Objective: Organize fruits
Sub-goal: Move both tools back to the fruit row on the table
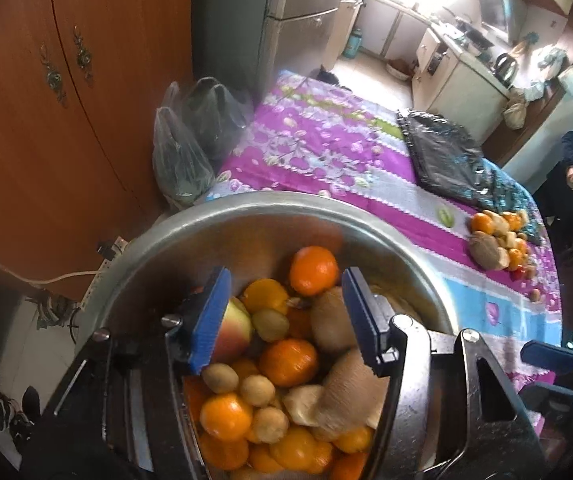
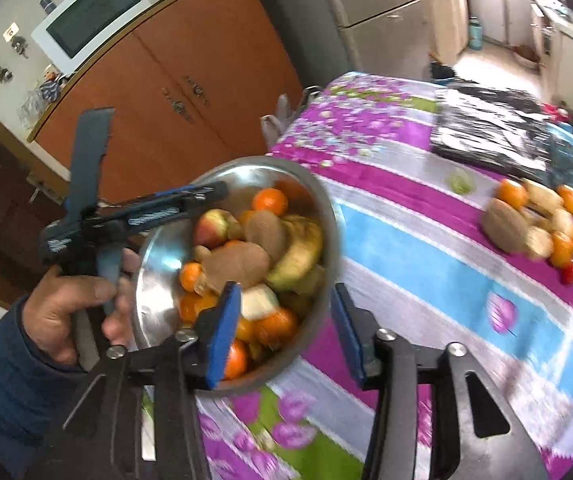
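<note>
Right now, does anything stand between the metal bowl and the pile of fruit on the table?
Nothing visible: only bare tablecloth lies between the bowl and the fruit pile. The black bag lies beyond it.

1. A home kitchen and dining area is showing here: a steel refrigerator [image 1: 306, 12] is standing beside orange wooden cabinets [image 1: 66, 92].
2. A white microwave [image 2: 94, 12] is sitting on the cabinet top.
3. A kettle [image 1: 504, 66] is resting on a pale counter [image 1: 462, 80].
4. A floral tablecloth [image 1: 326, 152] is covering the table.

The round steel fruit-filled bowl [image 1: 246, 216] was viewed closely from above by the left wrist camera. It [image 2: 326, 208] was seen from the right, slightly farther, by the right wrist camera. The purple floral tablecloth [image 1: 326, 152] [image 2: 406, 200] was shared.
</note>
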A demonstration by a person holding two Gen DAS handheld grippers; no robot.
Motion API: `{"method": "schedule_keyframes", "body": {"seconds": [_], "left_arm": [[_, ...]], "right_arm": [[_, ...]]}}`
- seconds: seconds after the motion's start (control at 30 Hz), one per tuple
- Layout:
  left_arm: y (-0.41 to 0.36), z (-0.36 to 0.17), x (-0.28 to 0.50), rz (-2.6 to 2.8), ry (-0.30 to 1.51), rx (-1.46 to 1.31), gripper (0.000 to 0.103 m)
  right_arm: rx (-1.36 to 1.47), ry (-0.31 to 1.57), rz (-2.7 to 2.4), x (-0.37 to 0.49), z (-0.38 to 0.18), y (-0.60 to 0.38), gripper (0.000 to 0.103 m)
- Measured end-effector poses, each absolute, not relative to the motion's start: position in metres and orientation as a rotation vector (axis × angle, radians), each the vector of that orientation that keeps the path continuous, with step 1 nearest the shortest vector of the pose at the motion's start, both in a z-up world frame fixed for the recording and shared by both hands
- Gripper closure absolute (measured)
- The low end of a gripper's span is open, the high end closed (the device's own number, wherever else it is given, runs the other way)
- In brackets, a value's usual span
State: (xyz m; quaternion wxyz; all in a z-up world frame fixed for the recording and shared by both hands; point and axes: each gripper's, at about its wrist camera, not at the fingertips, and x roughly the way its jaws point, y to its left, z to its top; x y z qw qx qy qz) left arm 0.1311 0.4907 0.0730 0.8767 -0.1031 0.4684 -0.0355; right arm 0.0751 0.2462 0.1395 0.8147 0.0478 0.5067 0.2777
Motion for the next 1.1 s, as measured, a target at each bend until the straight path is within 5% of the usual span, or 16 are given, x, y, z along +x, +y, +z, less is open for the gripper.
{"method": "schedule_keyframes", "body": {"seconds": [0.5, 1.1], "left_arm": [[0.382, 0.103, 0.111, -0.306, 0.979, -0.133, 0.044], [0.290, 0.128, 0.099, -0.395, 0.957, -0.090, 0.044]], "right_arm": [[0.302, 1.187, 0.216, -0.011, 0.107, 0.066, 0.050], [0.344, 1.138, 0.165, -0.031, 0.121, -0.005, 0.050]]}}
